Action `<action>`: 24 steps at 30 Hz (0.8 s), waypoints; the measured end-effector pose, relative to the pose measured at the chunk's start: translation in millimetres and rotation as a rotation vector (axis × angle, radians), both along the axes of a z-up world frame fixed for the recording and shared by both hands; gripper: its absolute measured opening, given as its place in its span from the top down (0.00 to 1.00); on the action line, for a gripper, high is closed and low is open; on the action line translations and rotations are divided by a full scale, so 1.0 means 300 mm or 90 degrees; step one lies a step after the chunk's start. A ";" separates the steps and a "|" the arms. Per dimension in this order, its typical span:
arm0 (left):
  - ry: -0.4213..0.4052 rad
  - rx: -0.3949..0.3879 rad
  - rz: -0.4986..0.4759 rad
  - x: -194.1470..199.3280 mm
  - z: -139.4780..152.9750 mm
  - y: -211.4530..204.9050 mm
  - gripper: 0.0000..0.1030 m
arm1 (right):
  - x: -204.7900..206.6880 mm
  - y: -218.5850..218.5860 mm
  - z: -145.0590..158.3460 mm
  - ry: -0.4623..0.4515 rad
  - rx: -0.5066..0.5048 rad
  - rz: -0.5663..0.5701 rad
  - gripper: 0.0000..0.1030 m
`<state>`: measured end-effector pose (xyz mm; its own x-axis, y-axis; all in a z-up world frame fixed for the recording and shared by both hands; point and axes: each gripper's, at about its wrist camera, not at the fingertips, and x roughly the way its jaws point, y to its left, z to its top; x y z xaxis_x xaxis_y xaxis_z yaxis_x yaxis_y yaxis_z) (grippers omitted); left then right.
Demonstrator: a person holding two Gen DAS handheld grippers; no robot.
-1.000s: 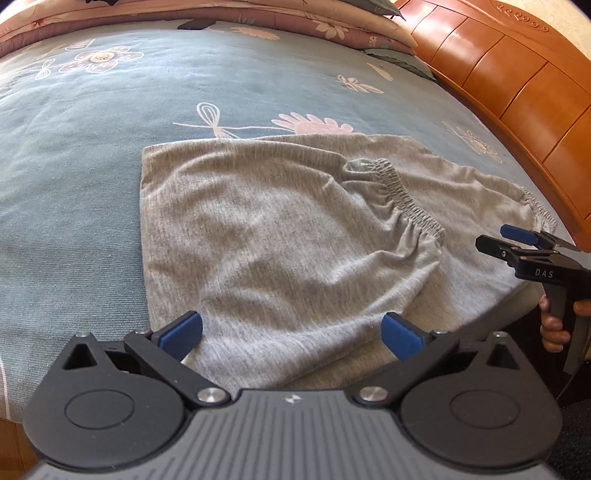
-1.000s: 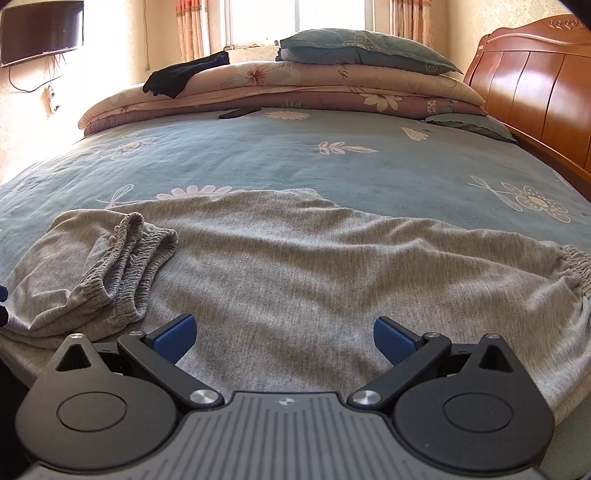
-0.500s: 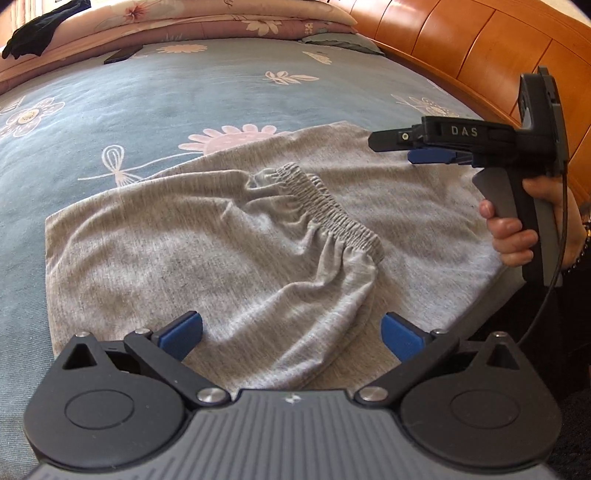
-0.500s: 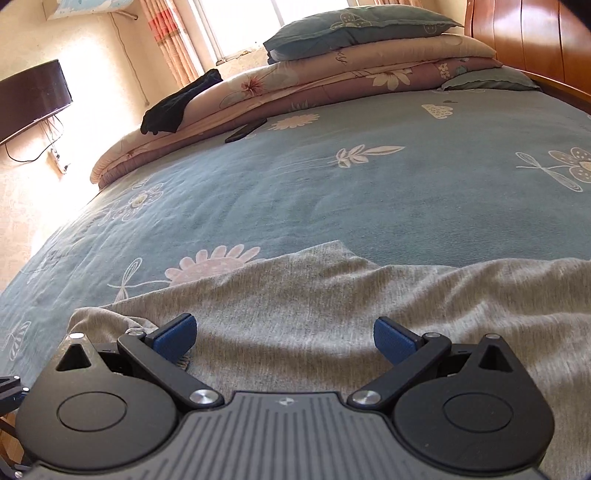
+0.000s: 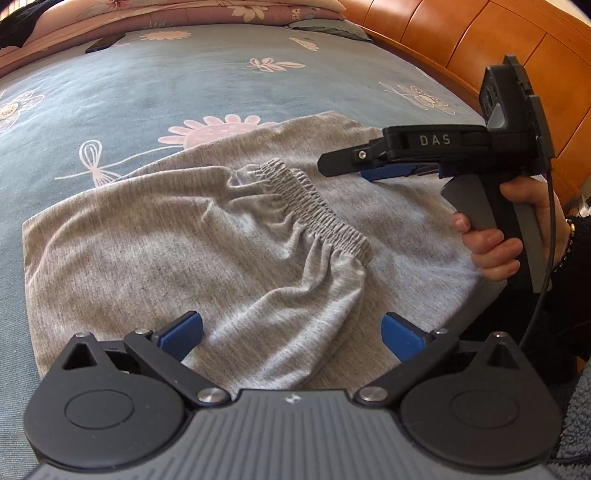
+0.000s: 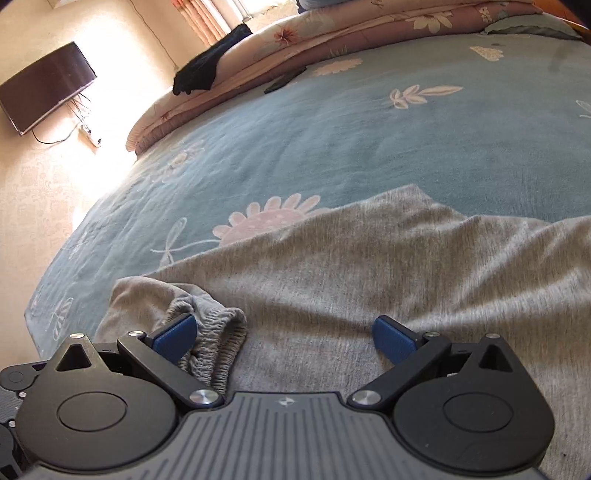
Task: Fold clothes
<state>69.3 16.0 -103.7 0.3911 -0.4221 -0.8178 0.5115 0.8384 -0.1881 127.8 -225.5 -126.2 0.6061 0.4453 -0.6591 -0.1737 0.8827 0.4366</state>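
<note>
Here, both grippers' jaws spread above grey trousers [image 5: 155, 254], near hem hidden behind left gripper [image 5: 291, 334].

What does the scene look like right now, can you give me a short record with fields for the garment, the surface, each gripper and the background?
garment: grey trousers, partly folded, elastic waistband lying on top
surface: blue flowered bedspread, wooden headboard on the right
left gripper: open, low over the near edge of the trousers, holding nothing
right gripper: open, above the cloth beside the waistband, held by a hand
background: folded quilts, black garment on them, television on the wall
</note>
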 end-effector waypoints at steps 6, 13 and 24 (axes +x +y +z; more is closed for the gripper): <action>-0.006 0.001 -0.004 0.003 0.016 0.018 0.01 | 0.060 0.035 0.092 -0.034 -0.015 0.003 0.00; -0.006 0.004 0.014 0.017 0.024 0.043 0.01 | 0.212 0.097 0.013 -0.010 -0.094 -0.006 0.00; -0.034 0.062 0.043 -0.028 0.100 0.041 0.01 | -0.141 -0.060 0.085 -0.015 -0.023 -0.090 0.00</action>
